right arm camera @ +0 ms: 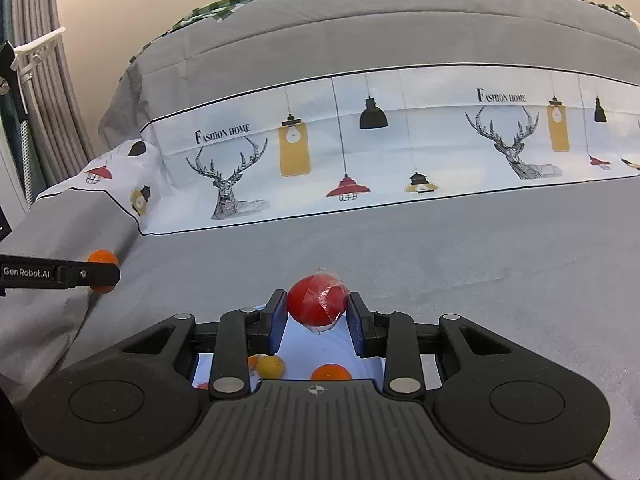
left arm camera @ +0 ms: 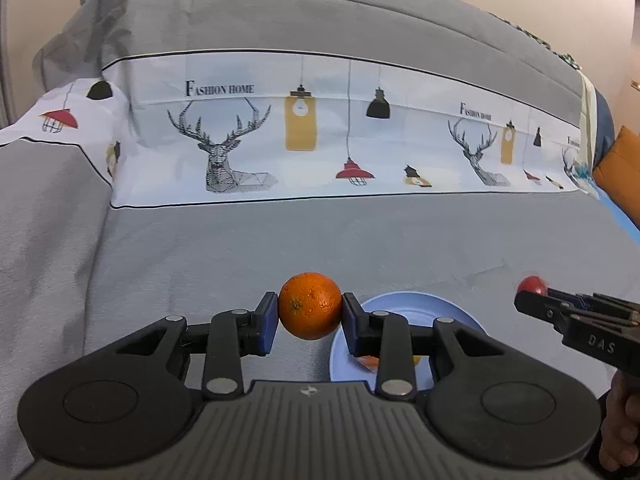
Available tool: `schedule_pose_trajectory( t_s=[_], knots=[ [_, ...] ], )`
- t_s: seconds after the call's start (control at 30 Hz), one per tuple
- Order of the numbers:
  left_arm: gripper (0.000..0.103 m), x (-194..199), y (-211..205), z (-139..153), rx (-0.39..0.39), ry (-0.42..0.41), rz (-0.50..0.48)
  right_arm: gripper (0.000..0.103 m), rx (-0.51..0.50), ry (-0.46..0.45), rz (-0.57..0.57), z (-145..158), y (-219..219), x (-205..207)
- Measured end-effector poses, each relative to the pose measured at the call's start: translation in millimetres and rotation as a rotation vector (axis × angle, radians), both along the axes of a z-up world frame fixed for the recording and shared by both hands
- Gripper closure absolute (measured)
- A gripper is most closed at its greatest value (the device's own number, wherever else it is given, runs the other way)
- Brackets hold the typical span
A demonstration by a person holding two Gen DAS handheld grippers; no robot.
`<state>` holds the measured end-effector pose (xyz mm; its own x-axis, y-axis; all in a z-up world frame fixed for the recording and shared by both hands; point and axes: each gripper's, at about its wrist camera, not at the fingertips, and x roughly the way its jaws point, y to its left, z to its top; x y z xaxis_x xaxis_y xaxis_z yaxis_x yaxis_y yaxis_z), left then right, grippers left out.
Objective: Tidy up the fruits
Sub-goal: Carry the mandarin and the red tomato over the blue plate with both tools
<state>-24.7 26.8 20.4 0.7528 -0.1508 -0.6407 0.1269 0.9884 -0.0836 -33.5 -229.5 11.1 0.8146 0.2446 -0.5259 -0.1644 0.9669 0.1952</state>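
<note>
My left gripper (left arm camera: 310, 312) is shut on an orange (left arm camera: 310, 305) and holds it above the left rim of a light blue plate (left arm camera: 404, 306) on the grey bed cover. My right gripper (right arm camera: 317, 312) is shut on a red fruit in clear wrap (right arm camera: 317, 299), held over the same plate (right arm camera: 320, 344). The plate holds a yellow fruit (right arm camera: 271, 366) and an orange fruit (right arm camera: 331, 372). In the left wrist view the right gripper (left arm camera: 524, 298) shows at the right with the red fruit (left arm camera: 532, 285). In the right wrist view the left gripper (right arm camera: 104, 274) shows at the left with the orange (right arm camera: 102, 258).
A grey bed cover (left arm camera: 200, 260) lies under everything, with a white printed band of deer and lamps (left arm camera: 320, 128) further back. A raised grey fold (right arm camera: 60, 224) stands at the left. A curtain (right arm camera: 40, 100) hangs at the far left. An orange cushion (left arm camera: 620, 168) is at the right edge.
</note>
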Motion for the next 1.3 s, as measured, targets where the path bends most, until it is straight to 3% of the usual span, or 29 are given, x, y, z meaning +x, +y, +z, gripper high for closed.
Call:
schedule_pose_trajectory(
  t_s=[0.73, 0.93, 1.3],
  knots=[
    [0.066, 6, -17, -11, 0.017, 0.030, -0.051, 0.069, -0.001, -0.027, -0.008, 0, -5, -12],
    [0.066, 10, -29, -21, 0.053, 0.042, -0.087, 0.069, -0.005, -0.022, -0.035, -2, -13, -12],
    [0.066, 16, -25, -23, -0.018, 0.073, -0.080, 0.069, 0.003, -0.013, -0.054, -5, -18, -10]
  ],
)
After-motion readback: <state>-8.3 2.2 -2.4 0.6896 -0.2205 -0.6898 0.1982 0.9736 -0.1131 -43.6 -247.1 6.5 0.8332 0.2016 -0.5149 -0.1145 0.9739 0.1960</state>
